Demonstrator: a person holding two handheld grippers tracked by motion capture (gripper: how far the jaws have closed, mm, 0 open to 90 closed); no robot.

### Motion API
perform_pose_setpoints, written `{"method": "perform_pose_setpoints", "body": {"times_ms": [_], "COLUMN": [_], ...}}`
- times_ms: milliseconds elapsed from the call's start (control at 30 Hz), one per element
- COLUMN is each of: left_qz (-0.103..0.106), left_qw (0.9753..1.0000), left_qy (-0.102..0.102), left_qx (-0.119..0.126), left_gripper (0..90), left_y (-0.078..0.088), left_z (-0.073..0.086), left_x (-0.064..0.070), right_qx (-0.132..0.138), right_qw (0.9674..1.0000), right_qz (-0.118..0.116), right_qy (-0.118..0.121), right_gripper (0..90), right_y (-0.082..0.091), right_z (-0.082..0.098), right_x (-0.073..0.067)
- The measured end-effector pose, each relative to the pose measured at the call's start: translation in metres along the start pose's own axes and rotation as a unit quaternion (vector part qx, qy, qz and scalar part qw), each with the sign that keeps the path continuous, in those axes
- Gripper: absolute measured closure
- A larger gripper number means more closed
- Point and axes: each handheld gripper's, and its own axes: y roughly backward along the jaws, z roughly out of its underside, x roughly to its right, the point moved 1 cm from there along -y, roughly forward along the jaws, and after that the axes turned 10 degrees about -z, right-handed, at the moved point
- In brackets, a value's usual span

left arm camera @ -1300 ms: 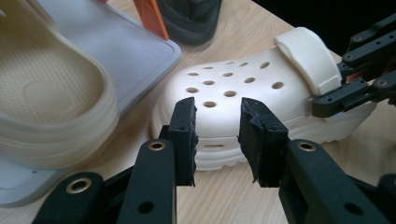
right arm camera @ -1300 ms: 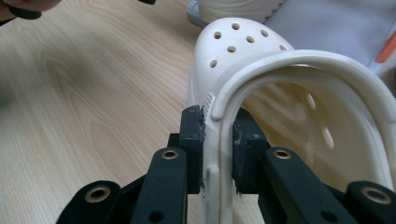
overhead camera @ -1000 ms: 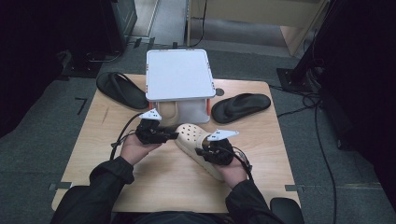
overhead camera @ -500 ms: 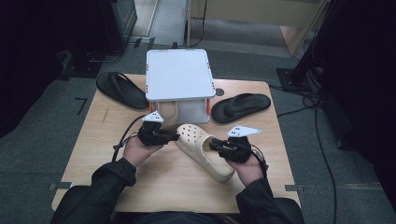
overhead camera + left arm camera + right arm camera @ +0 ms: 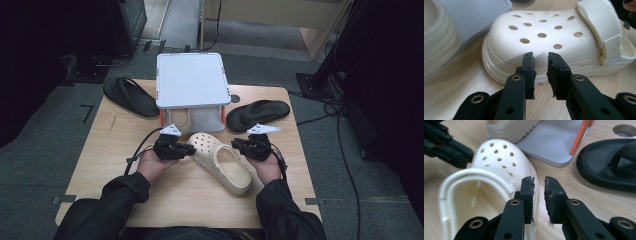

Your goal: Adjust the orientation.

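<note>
High view: cream clog [image 5: 222, 161] lies near the table [image 5: 115, 145] centre, toe toward the grey stand [image 5: 190, 80]. Left gripper [image 5: 187, 149] at its toe and right gripper [image 5: 237, 145] beside its right edge have just been narrowing, jaws slightly apart, pinching nothing.

Person wears black long sleeves [image 5: 120, 192] with gathered cuffs. Left gripper [image 5: 189, 149] and right gripper [image 5: 236, 145] are black, each topped by a grey three-cornered plate [image 5: 171, 130] toward 12 o'clock. A black cable [image 5: 141, 147] loops off the left one toward 9 o'clock. In the gripper views, jaws are matte black with brass-rimmed rivet holes [image 5: 516, 78] and worn, chipped pads [image 5: 550, 192].
</note>
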Motion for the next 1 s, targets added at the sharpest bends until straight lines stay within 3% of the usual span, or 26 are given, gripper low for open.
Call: {"method": "perform_pose_setpoints", "body": {"times_ms": [133, 400, 700, 1000], "left_qz": [0.003, 0.005, 0.007, 0.015], "left_qw": [1.0000, 0.9999, 0.9998, 0.9996], "left_qy": [0.003, 0.001, 0.005, 0.009], "left_qx": [0.007, 0.011, 0.018, 0.022], "left_gripper": [75.5, 76.3, 76.3, 76.3], "left_y": [0.000, -0.003, -0.008, -0.013], "left_z": [0.000, -0.001, -0.003, -0.007], "left_x": [0.000, -0.001, -0.003, -0.006], "right_qx": [-0.007, -0.007, -0.007, -0.007], "right_qw": [1.0000, 0.9999, 0.9998, 0.9992], "right_qz": [-0.004, -0.009, -0.010, -0.024], "right_qy": [-0.002, -0.011, -0.013, -0.031], "right_gripper": [78.3, 83.1, 86.0, 86.9], "right_y": [-0.007, -0.003, 0.002, 0.007], "right_z": [0.002, 0.008, 0.016, 0.024], "right_x": [0.003, 0.000, -0.012, -0.024]}}
